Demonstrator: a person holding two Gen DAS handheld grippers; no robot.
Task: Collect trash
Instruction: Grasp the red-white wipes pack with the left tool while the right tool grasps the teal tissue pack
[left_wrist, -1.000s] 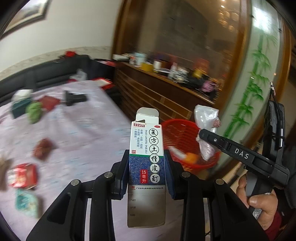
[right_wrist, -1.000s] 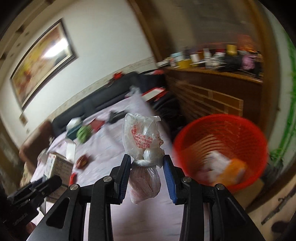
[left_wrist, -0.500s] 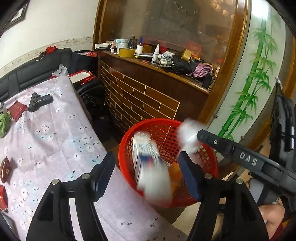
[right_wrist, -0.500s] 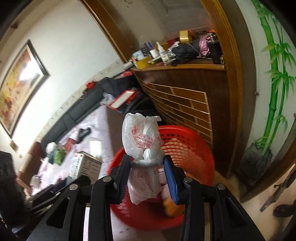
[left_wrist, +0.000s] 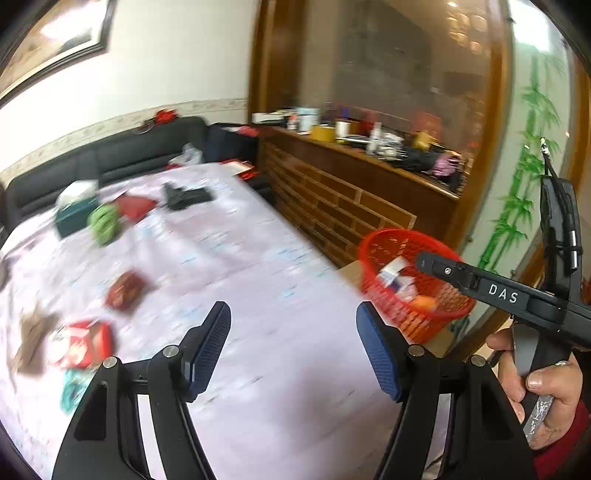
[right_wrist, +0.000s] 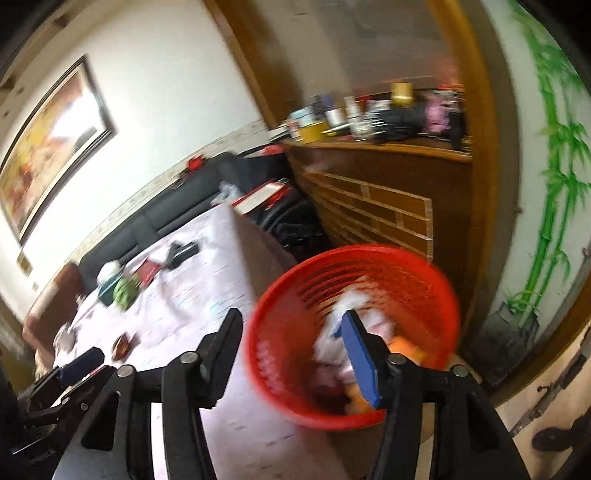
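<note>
The left tool (left_wrist: 293, 349) stands with its fingers wide apart and nothing between them, low in the frame over the surface (left_wrist: 229, 273). The right tool (right_wrist: 291, 345) is likewise spread apart and holds nothing, at bottom centre of its view. The red basket (right_wrist: 439, 291) sits right of centre beside the surface, holding a white bag (right_wrist: 347, 306), a box (left_wrist: 393, 267) and something orange. More scraps lie blurred on the surface's left side: a red packet (left_wrist: 83, 343), a green lump (left_wrist: 103, 223).
</note>
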